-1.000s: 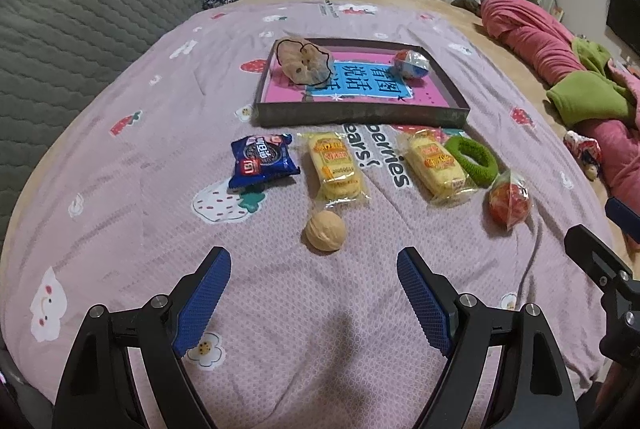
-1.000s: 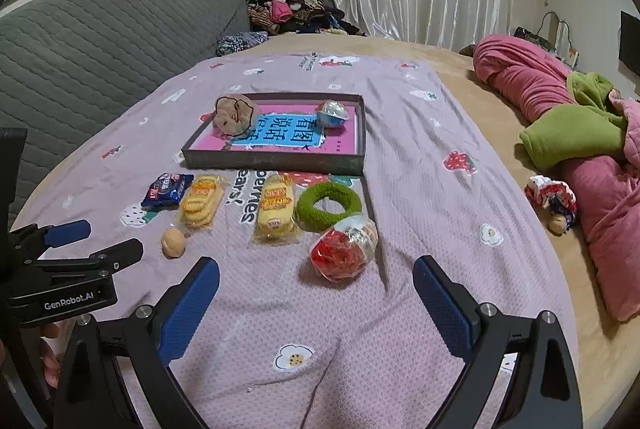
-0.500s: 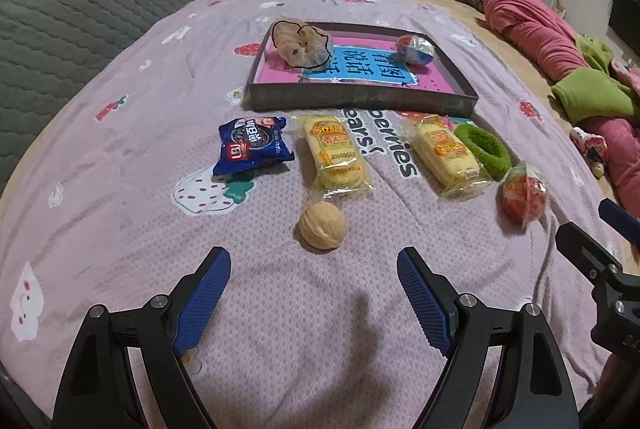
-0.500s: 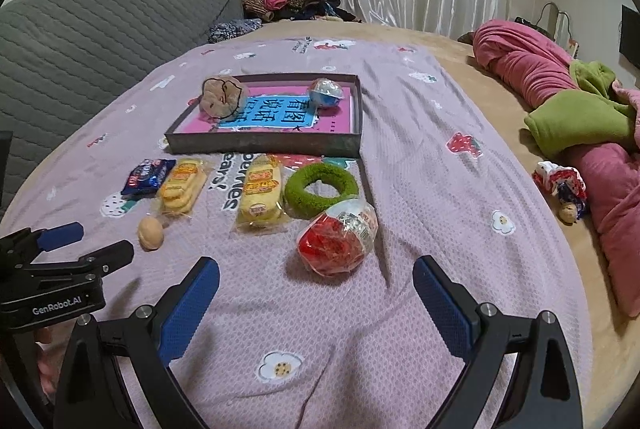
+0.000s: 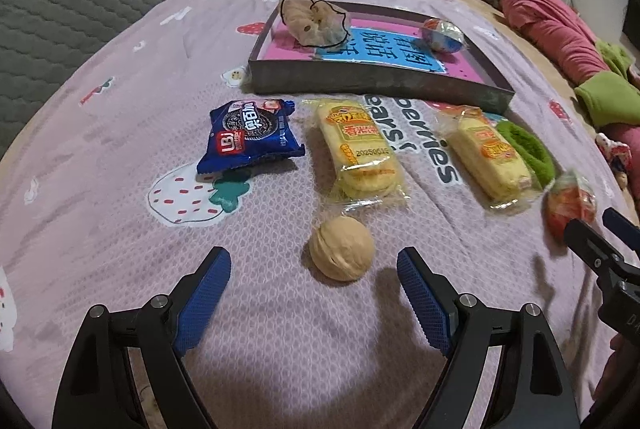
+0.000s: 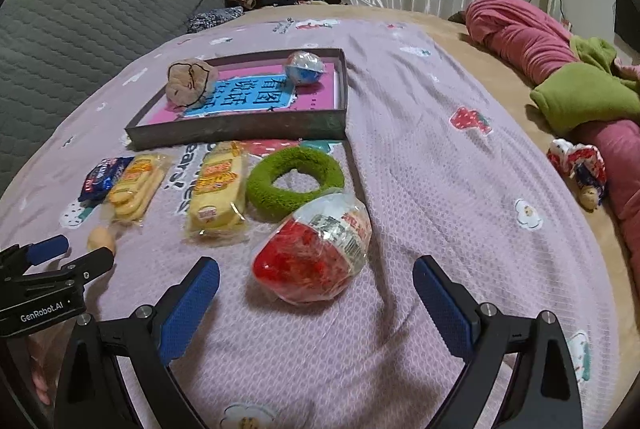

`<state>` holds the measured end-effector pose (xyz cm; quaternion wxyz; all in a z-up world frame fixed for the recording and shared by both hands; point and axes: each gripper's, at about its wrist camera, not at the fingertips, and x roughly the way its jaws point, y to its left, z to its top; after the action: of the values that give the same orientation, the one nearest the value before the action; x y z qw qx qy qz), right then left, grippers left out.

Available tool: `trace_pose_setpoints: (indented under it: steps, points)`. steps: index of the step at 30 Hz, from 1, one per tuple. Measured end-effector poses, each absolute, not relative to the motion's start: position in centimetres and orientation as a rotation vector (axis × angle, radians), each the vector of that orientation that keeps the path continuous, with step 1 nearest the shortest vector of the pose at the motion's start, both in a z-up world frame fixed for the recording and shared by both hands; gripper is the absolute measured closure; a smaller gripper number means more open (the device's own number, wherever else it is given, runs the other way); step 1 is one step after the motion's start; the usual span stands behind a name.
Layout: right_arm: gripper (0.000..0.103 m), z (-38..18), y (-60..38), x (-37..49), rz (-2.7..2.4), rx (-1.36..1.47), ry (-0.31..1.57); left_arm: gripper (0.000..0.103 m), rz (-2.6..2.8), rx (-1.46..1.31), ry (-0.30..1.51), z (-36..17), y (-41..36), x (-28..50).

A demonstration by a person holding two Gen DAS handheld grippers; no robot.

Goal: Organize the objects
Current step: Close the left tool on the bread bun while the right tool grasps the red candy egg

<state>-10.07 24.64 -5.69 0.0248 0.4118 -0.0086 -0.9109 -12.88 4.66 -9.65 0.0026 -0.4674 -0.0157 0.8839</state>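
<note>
Left wrist view showed the walnut [image 5: 342, 248] just ahead, centred between the left gripper's [image 5: 314, 293] spread, empty jaws, lower centre of frame.

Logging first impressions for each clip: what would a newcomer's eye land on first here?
Probably the open left gripper with a walnut just ahead of its blue fingers, and the open right gripper facing a red wrapped egg. Behind them a row of snack packets and a green ring lies before a shallow tray on the lilac bedspread.
</note>
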Motion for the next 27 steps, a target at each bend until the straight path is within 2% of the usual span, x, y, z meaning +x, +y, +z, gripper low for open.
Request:
trace_pose_setpoints:
  steps: [4,8,12,15,18,20,21,27]
  points:
    - [0.007,-6.3,24.8,-10.8,-2.805,1.276,-0.055,0.017,2.764,-1.465,-0.061,-10.2,5.0,-13.4]
    - [0.017,-6.8,24.8,-11.4,-2.785,1.279,-0.062,0.023,2.756,-1.455,-0.04,-10.4,5.7,-13.6]
    - [0.021,-7.2,25.0,-11.8,-2.776,1.293,-0.07,0.024,2.748,-1.459,-0.042,-10.5,6.1,-13.9]
    - [0.027,-7.4,25.0,-12.1,-2.775,1.287,-0.086,0.044,2.737,-1.458,-0.054,-10.5,6.3,-14.2]
    - [0.035,-7.6,25.2,-12.1,-2.771,1.275,-0.114,0.051,2.726,-1.462,-0.058,-10.5,6.4,-14.2]
    - [0.036,-7.5,25.2,-12.0,-2.768,1.265,-0.113,0.059,2.719,-1.459,-0.073,-10.4,6.3,-14.2]
    - [0.037,-7.5,25.1,-12.0,-2.771,1.254,-0.107,0.069,2.718,-1.457,-0.082,-10.4,6.2,-14.1]
    - [0.038,-7.0,24.4,-11.6,-2.758,1.234,-0.062,0.069,2.7,-1.445,-0.155,-10.6,5.3,-13.9]
